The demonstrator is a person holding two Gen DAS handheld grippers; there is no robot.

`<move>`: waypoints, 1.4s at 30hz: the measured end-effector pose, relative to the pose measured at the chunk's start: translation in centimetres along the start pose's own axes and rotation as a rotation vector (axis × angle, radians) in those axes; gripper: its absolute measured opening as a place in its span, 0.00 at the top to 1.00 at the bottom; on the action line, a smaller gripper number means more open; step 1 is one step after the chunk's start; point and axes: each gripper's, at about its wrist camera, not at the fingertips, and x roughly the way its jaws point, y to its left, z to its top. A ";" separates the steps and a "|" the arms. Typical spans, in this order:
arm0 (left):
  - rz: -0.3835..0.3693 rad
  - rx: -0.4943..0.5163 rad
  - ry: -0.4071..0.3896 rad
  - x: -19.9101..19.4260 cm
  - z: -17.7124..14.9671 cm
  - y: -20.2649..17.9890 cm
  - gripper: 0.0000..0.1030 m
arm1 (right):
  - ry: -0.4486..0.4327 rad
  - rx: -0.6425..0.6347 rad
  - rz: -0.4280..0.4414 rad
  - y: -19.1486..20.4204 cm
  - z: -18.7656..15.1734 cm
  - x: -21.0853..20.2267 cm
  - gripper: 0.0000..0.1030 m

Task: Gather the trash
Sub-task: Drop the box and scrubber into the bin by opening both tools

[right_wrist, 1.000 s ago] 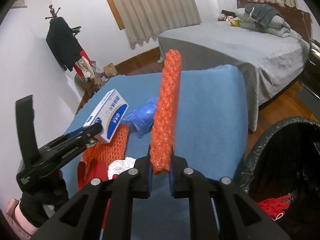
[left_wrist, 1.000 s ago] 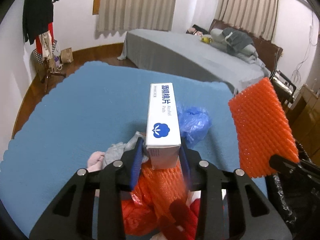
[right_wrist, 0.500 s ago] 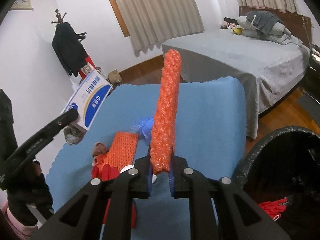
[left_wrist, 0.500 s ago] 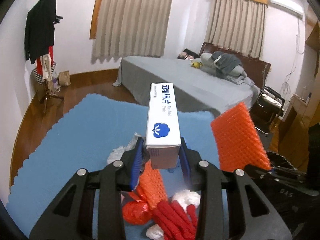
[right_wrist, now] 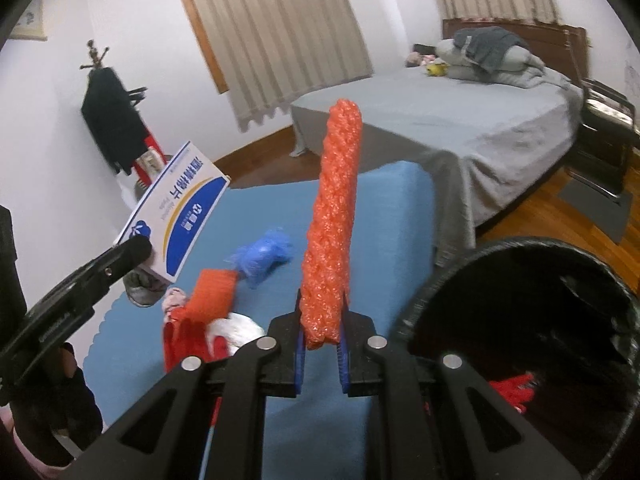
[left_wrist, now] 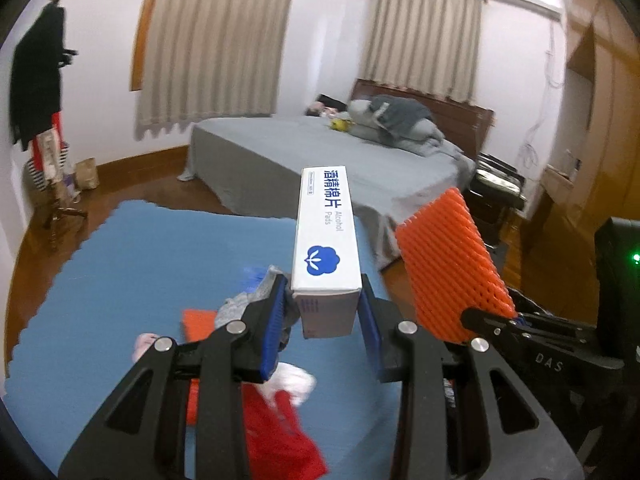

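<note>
Two claws carry trash above a blue mat [left_wrist: 152, 264] in a bedroom. The left claw [left_wrist: 325, 312] is clenched on the near end of a white and blue box of alcohol pads [left_wrist: 326, 240], which points away from it toward the grey bed [left_wrist: 280, 160]. The right claw [right_wrist: 322, 334] is clamped on the lower end of an orange foam net [right_wrist: 334, 216], which stands upright from the pads. Just right of that net, a bin lined with a black bag [right_wrist: 520, 320] stands with its mouth open and something red inside [right_wrist: 514, 390]. On the mat below the box lie more scraps: an orange net piece [right_wrist: 212, 294], a crumpled blue bag [right_wrist: 262, 254], red [left_wrist: 280, 432] and white [left_wrist: 292, 380] bits and a grey rag [left_wrist: 244, 304]. A coat stand [right_wrist: 112, 128] is behind the mat, by the wall.
</note>
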 end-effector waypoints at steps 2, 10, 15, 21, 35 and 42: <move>-0.034 0.012 0.009 0.3 -0.4 -1.4 0.67 | 0.001 0.019 -0.031 -1.4 -0.5 -0.8 0.88; -0.180 0.083 0.062 2.9 -2.5 -7.5 0.67 | 0.002 0.103 -0.153 -7.0 -2.6 -3.5 0.88; -0.276 0.123 0.104 5.1 -3.9 -11.4 0.67 | 0.009 0.161 -0.229 -10.4 -4.0 -4.6 0.87; -0.366 0.144 0.174 8.2 -5.1 -14.8 0.65 | 0.016 0.208 -0.295 -13.1 -5.4 -5.5 0.85; -0.310 0.123 0.153 7.8 -5.1 -12.2 0.37 | -0.029 0.240 -0.339 -13.7 -5.8 -6.8 0.21; -0.132 0.095 0.064 3.9 -3.3 -5.5 0.23 | -0.048 0.163 -0.257 -9.7 -4.5 -4.9 0.09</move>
